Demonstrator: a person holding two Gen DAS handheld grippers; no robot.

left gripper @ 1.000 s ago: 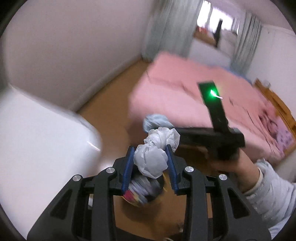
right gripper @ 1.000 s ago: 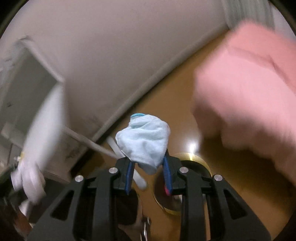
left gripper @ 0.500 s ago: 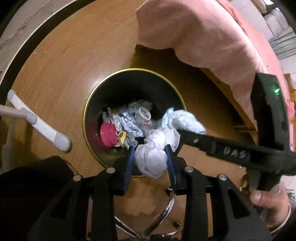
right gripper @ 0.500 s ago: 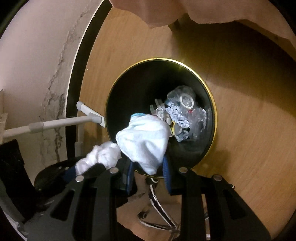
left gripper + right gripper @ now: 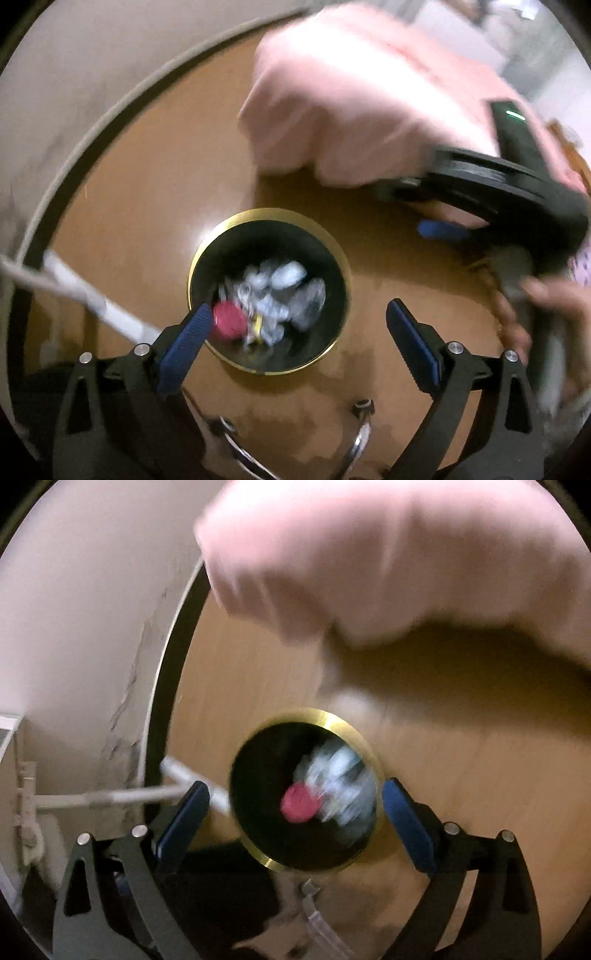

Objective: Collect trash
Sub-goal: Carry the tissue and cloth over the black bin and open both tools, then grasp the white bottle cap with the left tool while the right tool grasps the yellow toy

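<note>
Above the black bin (image 5: 334, 258) on the floor, both grippers, left (image 5: 295, 336) and right (image 5: 295, 812), are held with jaws just opened and empty, so the crumpled trash (image 5: 280, 291) is dropped inside.

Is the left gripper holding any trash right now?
No. The left gripper has just opened wide with nothing between its pads; the crumpled trash lies inside the bin.

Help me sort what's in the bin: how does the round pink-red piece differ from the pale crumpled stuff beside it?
The pink-red piece is one small, round, solid-coloured thing; the pale crumpled stuff is a whitish-blue, irregular heap that covers more of the bottom. The pink-red piece lies toward the near-left wall; the heap spreads across the middle. Both lie inside the gold-rimmed bin, blurred.
</note>
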